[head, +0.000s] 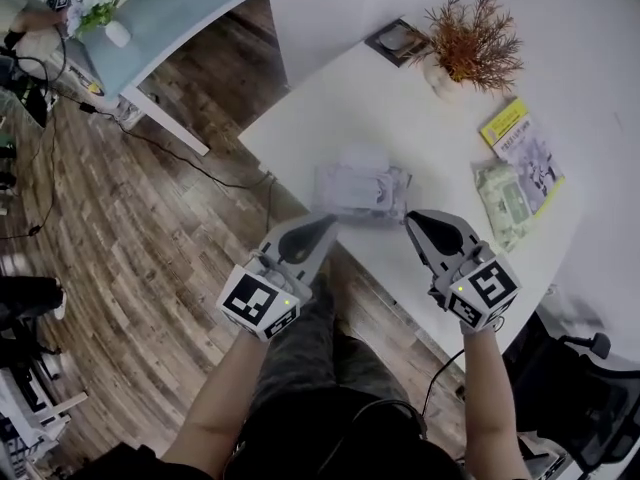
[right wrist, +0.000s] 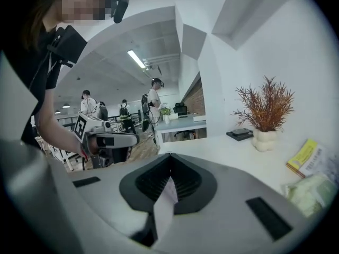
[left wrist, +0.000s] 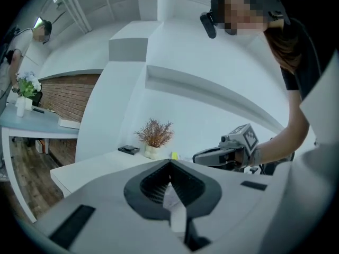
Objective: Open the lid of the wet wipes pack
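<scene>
Right now, far across the table (head: 330, 98), the white pot (head: 441, 78) is carrying a dry rust-coloured plant (head: 475, 33). The wet wipes pack (head: 360, 188) is lying near the table's front edge, blurred, its long axis running left to right. You're holding the left gripper (head: 330, 221) and right gripper (head: 410, 216) at its near corners, tongs pressed together, a white sliver (right wrist: 168, 194) showing in each slit; what it is, I cannot tell.
</scene>
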